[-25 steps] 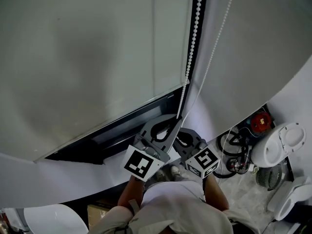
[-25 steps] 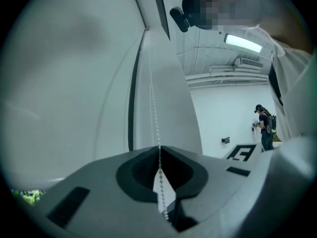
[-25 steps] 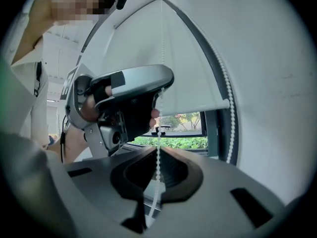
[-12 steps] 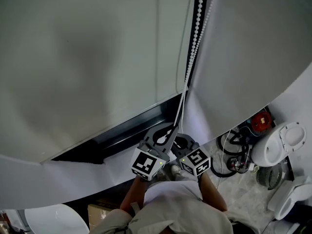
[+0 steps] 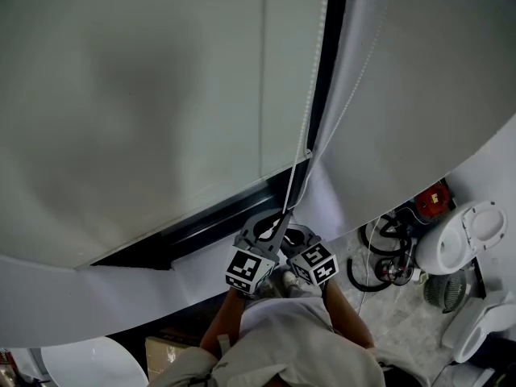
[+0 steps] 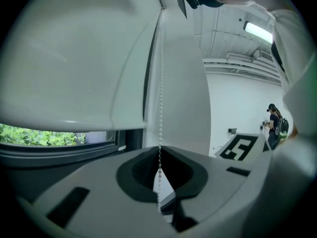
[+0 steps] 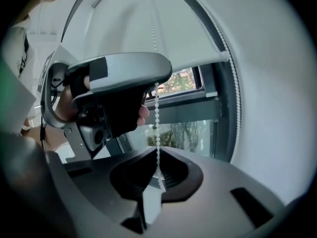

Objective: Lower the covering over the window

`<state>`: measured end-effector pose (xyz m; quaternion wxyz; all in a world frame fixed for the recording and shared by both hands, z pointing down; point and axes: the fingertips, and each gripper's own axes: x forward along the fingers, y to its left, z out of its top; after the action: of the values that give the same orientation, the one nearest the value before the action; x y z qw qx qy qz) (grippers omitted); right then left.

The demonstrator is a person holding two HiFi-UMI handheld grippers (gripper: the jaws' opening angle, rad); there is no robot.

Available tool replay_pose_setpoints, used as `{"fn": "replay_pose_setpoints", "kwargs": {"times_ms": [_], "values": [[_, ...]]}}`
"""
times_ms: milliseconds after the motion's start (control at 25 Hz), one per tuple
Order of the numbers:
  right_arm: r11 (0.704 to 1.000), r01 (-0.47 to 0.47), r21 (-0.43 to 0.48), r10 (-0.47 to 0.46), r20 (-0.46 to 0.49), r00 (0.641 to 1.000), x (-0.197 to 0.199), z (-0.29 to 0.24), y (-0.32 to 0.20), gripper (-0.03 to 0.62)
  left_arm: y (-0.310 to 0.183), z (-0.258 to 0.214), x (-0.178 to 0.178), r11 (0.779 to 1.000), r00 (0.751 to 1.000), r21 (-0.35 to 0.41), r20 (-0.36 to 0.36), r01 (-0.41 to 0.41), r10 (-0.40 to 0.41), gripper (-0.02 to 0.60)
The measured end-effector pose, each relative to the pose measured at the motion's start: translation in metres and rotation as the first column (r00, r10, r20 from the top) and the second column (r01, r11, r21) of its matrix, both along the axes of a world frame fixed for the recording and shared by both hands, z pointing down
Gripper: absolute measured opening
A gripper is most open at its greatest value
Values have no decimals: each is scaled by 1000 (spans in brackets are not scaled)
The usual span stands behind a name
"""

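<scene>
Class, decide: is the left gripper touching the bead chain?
Touching. The left gripper has its jaws shut on the bead chain, as the left gripper view plainly shows.

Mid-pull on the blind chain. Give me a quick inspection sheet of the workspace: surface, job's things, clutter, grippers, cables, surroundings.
Surface: pale floor at the lower right; no table seen.
Job's things: roller blind covers most of the window, with a low strip of glass uncovered; bead chain hangs at the blind's right edge.
Clutter: red item and white appliance on the floor.
Grippers: left gripper and right gripper both have jaws closed on the bead chain, the left one higher up.
Cables: black coiled cables on the floor.
Surroundings: a person stands far off; ceiling light is lit.
</scene>
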<state>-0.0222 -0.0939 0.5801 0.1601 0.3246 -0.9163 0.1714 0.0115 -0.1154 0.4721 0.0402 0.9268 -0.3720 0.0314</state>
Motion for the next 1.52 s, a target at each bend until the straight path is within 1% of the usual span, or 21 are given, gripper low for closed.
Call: {"fn": "replay_pose_setpoints", "kwargs": {"times_ms": [200, 320, 600, 720, 840, 1000, 1080, 1360, 1440, 1520], "values": [[999, 5, -37, -7, -44, 999, -1, 30, 1, 11, -2, 30, -2, 999, 1000, -34, 19, 18, -17, 18], [999, 5, -46, -8, -64, 998, 1, 41, 2, 11, -2, 40, 0, 999, 1000, -48, 28, 14, -13, 18], [1000, -24, -9, 23, -61, 998, 7, 43, -1, 12, -5, 44, 2, 999, 1000, -43, 17, 15, -14, 19], [1000, -22, -10, 21, -88, 996, 8, 48, 1, 12, -6, 49, 2, 998, 999, -55, 45, 9, -7, 18], [999, -33, -4, 32, -96, 995, 9, 51, 3, 12, -7, 52, -1, 998, 999, -64, 42, 14, -11, 20], [999, -36, 34, 41, -144, 989, 13, 54, 3, 22, -11, 52, -5, 999, 999, -34, 44, 28, -27, 20], [998, -43, 53, 50, -147, 988, 16, 52, 3, 37, -12, 51, -7, 999, 999, -30, 42, 36, -34, 21], [989, -63, 133, 76, -96, 993, 22, 20, 0, 80, -13, 44, -13, 998, 998, -23, 32, 54, -53, 21], [985, -71, 156, 84, -80, 993, 24, 8, -1, 81, -14, 40, -16, 998, 998, -17, 25, 62, -61, 23], [980, -81, 181, 94, -64, 993, 27, -5, -1, 81, -14, 37, -18, 998, 998, -18, 13, 67, -67, 50]]}}
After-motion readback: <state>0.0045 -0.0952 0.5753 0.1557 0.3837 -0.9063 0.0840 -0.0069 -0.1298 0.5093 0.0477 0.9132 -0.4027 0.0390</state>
